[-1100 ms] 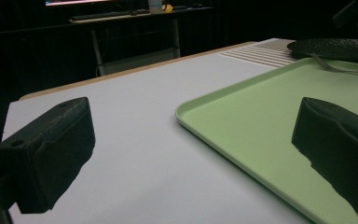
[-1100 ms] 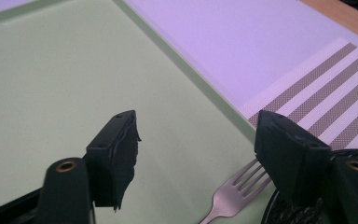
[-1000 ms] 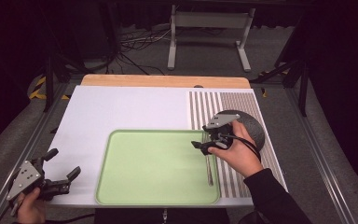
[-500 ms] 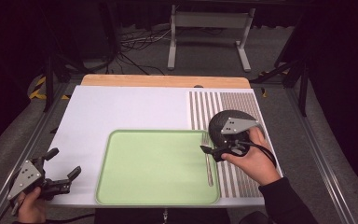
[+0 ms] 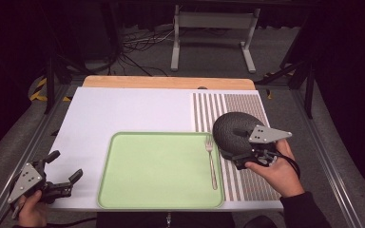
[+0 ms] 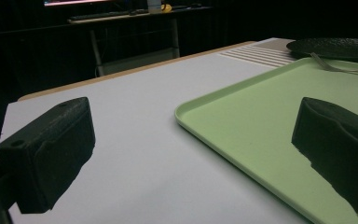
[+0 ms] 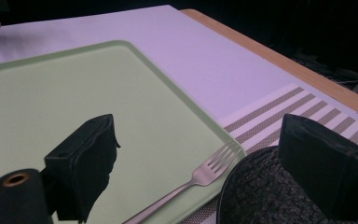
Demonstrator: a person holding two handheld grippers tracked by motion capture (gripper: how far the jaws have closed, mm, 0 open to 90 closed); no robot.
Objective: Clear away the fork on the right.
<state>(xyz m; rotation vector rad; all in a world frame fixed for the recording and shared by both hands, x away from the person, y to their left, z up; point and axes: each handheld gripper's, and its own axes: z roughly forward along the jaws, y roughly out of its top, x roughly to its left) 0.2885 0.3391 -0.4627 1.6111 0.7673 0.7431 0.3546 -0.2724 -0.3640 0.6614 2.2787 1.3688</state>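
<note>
A silver fork [image 5: 211,161] lies along the right side of the green tray [image 5: 123,190], tines pointing away from me. A dark round plate [image 5: 233,128] rests on the striped mat just right of the tray. My right gripper [image 5: 235,154] hovers at the plate's near edge, open and holding nothing. In the right gripper view its jaws straddle the fork [image 7: 200,175] and the plate's rim [image 7: 261,196]. My left gripper [image 5: 66,165] is open at the table's near left corner, left of the tray. Its view looks across the tray's rim [image 6: 223,100] to the fork [image 6: 335,67] and the plate [image 6: 331,46].
A white sheet [image 5: 133,111] covers the table, with a striped mat [image 5: 247,183] on the right. A wooden strip [image 5: 166,81] runs along the far edge. Beyond the table stand a metal frame [image 5: 209,23] and floor cables [image 5: 133,45].
My right gripper has drawn back to the right, from over the fork's head to the plate's near edge. The fork stays on the tray. The left gripper has not moved.
</note>
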